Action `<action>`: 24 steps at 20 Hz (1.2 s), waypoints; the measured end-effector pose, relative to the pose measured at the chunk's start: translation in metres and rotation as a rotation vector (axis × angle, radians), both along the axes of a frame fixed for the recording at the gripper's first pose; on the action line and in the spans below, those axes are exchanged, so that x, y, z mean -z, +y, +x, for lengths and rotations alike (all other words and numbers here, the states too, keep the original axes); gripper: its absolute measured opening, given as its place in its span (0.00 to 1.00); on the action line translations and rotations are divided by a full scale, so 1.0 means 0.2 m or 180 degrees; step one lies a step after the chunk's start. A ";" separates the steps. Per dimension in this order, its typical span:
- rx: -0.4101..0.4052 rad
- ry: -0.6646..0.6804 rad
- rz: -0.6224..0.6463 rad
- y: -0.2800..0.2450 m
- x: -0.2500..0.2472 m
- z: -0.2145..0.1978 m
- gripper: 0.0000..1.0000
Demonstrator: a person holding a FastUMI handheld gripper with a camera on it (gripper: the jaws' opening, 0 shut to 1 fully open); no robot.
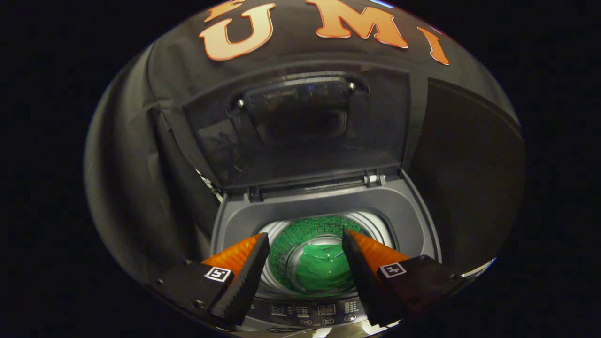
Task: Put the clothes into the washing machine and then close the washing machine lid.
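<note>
We look down along the gripper (pixel 305 239) into a top-loading washing machine (pixel 404 206). The jaws stand wide apart with nothing between them, and through the gap we see straight into the drum (pixel 281 232). The two fingers (pixel 246 267) rise on either side of the drum opening, each carrying a small square marker near its base.

The clothes (pixel 321 270), a green garment, lie crumpled at the bottom of the drum, beyond the fingertips and apart from them. The garment's colour reflects on the perforated metal wall of the drum, tinting its far side green. We cannot tell whether more than one garment lies there.

The washing machine lid (pixel 300 131) stands open, raised nearly upright behind the drum opening and hinged along the machine's rear edge. It is a dark, translucent panel with a recessed handle (pixel 300 101) near its upper edge. A pale hinge fitting (pixel 373 179) shows at the right end of the hinge line.

The grey top deck of the machine surrounds the opening. The control panel (pixel 312 311), with small buttons and a display, runs along the machine's near edge, just below and between the fingers. Black cloth (pixel 141 164) forms the booth's wall behind and to both sides of the machine.
</note>
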State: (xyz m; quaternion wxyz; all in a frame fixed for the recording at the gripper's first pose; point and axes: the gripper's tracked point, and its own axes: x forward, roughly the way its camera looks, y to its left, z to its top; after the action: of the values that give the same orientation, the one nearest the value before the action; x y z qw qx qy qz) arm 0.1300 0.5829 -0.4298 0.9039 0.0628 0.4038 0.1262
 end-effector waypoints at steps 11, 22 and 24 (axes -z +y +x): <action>-0.0152 -0.0985 0.0122 0.00 -0.76 0.16 0.98; 0.0048 -0.1382 0.0140 -0.14 -1.04 0.62 0.98; 0.0078 -0.1394 0.0135 -0.16 -1.03 0.73 0.98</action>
State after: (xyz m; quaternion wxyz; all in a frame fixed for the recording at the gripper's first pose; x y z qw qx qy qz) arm 0.2763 0.5510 -0.2235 0.9700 0.0578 0.1943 0.1342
